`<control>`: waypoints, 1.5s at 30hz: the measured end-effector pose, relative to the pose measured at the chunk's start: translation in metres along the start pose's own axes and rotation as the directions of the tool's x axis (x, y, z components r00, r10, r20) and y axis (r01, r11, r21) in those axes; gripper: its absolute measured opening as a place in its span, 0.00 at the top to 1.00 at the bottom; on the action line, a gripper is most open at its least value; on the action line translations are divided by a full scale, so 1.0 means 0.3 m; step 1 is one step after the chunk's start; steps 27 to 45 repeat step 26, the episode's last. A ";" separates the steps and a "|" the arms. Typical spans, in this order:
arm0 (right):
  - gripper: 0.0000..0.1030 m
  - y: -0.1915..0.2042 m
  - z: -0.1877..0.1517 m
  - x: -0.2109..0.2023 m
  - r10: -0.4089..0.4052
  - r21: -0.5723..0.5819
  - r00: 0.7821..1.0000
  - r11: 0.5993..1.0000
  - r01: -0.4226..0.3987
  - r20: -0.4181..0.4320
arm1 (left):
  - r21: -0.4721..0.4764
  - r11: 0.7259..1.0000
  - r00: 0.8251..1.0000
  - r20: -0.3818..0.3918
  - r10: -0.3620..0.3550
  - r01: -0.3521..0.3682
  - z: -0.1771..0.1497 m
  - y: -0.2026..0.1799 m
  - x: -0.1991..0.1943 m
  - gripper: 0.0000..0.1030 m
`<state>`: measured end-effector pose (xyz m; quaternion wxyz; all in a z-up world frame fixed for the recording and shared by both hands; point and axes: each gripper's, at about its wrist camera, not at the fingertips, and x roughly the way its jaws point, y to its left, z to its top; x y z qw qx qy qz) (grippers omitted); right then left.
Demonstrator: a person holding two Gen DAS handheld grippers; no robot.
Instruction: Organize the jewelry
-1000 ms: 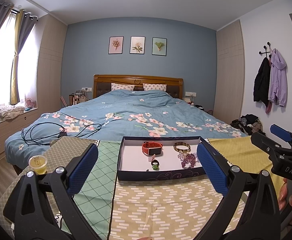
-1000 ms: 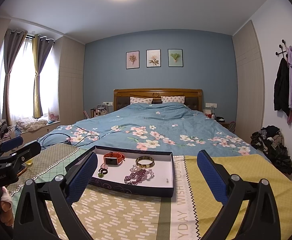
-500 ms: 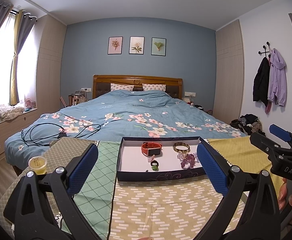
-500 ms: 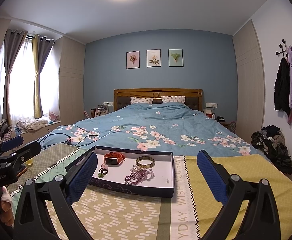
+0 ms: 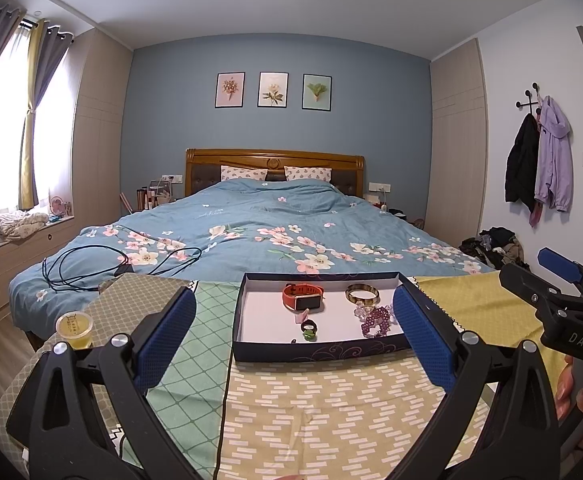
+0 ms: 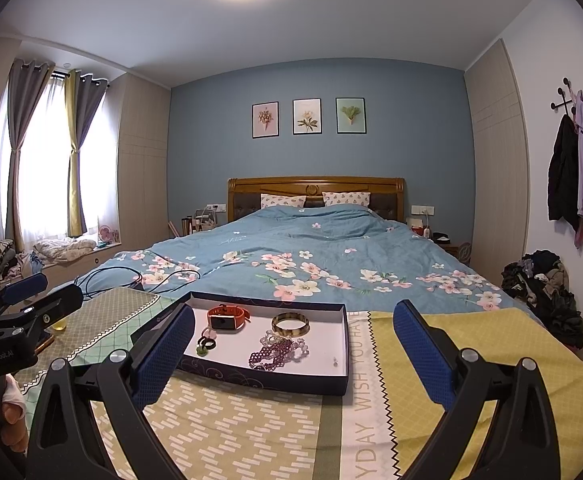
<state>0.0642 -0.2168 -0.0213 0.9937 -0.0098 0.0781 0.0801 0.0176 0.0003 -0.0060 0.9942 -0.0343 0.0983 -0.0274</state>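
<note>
Both tools hover above a surface [image 6: 251, 432] covered in patchwork cloths at the foot of a bed with a blue floral duvet [image 5: 275, 236]. The left tool [image 5: 291, 344] has its blue-padded fingers spread wide apart and holds nothing; the right tool [image 6: 293, 354] is likewise spread wide and empty. A shallow dark-blue cardboard box lid with a white floor [image 5: 251, 320] lies flat on the surface between them, its near wall facing the cameras. Inside it lie an orange-strapped smartwatch [image 5: 303, 298], a brown-and-gold bangle [image 5: 362, 293], a heap of purple and clear bead strings [image 5: 375, 318] touching the right wall area, and a small green-and-black ring [image 5: 309, 330] near the front. Bare white floor remains at the lid's left side, and open cloth lies in front of the lid. A small clear cup with a yellow label [image 5: 74, 328] stands near the surface's left edge, well apart from the lid. "DAS" reads on the right tool's body in the left view, "GenRobot.AI" on the left tool's in the right view, and "WISH YOU HAVE" and "YDAY" run along a white cloth strip [image 6: 365, 392].
</note>
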 end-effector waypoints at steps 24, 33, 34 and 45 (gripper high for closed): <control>0.07 -0.066 -0.035 0.060 -0.017 -0.010 0.994 1.000 0.016 -0.105 | 0.021 1.000 0.997 -0.079 0.020 -0.019 -0.014 0.029 0.040 0.06; 0.07 -0.153 -0.055 0.115 -0.037 0.013 0.979 0.999 0.041 -0.203 | 0.019 0.999 0.993 -0.115 0.033 -0.031 -0.017 0.050 0.071 0.06; 0.07 -0.153 -0.055 0.115 -0.037 0.013 0.979 0.999 0.041 -0.203 | 0.019 0.999 0.993 -0.115 0.033 -0.031 -0.017 0.050 0.071 0.06; 0.07 -0.153 -0.055 0.115 -0.037 0.013 0.979 0.999 0.041 -0.203 | 0.019 0.999 0.993 -0.115 0.033 -0.031 -0.017 0.050 0.071 0.06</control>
